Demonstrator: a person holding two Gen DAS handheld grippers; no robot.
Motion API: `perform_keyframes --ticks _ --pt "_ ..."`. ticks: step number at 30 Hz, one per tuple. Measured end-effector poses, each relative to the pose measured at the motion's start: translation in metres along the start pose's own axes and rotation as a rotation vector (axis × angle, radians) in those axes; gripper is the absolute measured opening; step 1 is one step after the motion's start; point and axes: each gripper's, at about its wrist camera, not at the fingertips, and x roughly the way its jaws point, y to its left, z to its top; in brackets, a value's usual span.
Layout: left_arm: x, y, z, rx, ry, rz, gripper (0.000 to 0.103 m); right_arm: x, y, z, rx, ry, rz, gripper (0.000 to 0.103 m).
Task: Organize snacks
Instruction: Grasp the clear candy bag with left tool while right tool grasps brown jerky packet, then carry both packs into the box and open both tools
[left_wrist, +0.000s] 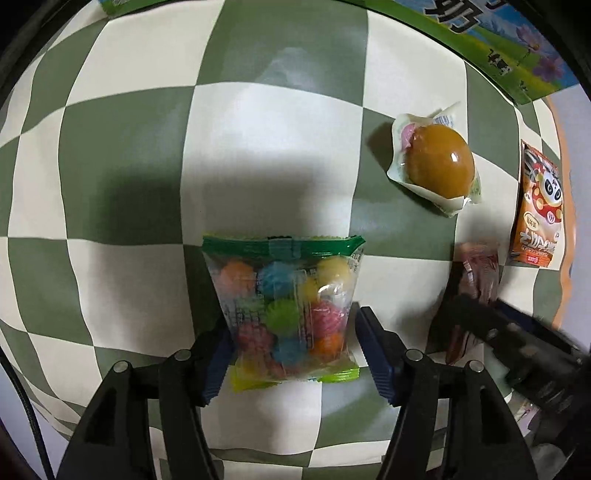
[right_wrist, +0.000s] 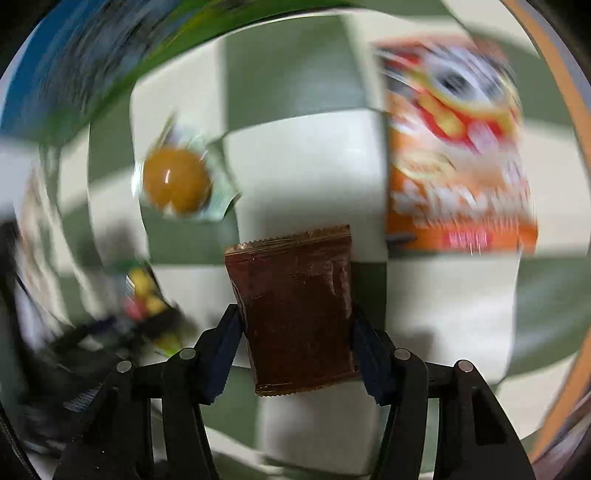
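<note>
Two snacks are in my grip: the left gripper has its fingers closed on the candy bag, the right gripper pinches the brown packet. Jelly cup and orange pouch lie loose on the checkered tabletop, so I judge sorting barely begun.

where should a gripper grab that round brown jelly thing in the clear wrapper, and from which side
Probably best by the flat crimped flap of the brown jelly snack, not its dome. The dome is smooth, glossy and rounded, so the jaws would likely slip off. The wrapper spreads into flat corners on the checkered cloth; the near corner toward the left gripper looks open to a low approach. Both grippers hold packets now.
</note>
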Motion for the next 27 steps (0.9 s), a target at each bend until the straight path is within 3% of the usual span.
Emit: perform_keyframes --ticks 3,5,7,15,22,27 --pt "0.0 0.01 -0.004 -0.034 -0.007 -0.02 0.062 -0.001 -0.006 0.002 0.033 0.036 0.042 0.065" --pt "0.001 0.006 -0.009 -0.036 -0.02 -0.015 0.062 -0.001 0.0 0.0 -0.008 0.023 0.014 0.066" --pt "-0.001 0.013 -0.009 -0.008 -0.046 0.014 0.05 0.011 0.004 -0.011 -0.024 0.016 -0.004 0.066" --pt "-0.014 -0.003 -0.013 0.087 -0.083 0.101 0.047 0.028 0.047 -0.013 -0.124 -0.054 -0.109 0.059" --pt "-0.034 -0.017 -0.008 0.097 -0.11 0.05 0.047 -0.01 0.038 -0.024 -0.106 -0.105 -0.018 0.059" --pt "-0.098 -0.021 -0.001 0.114 -0.199 -0.034 0.046 -0.061 0.059 -0.018 -0.126 -0.179 0.081 0.059"
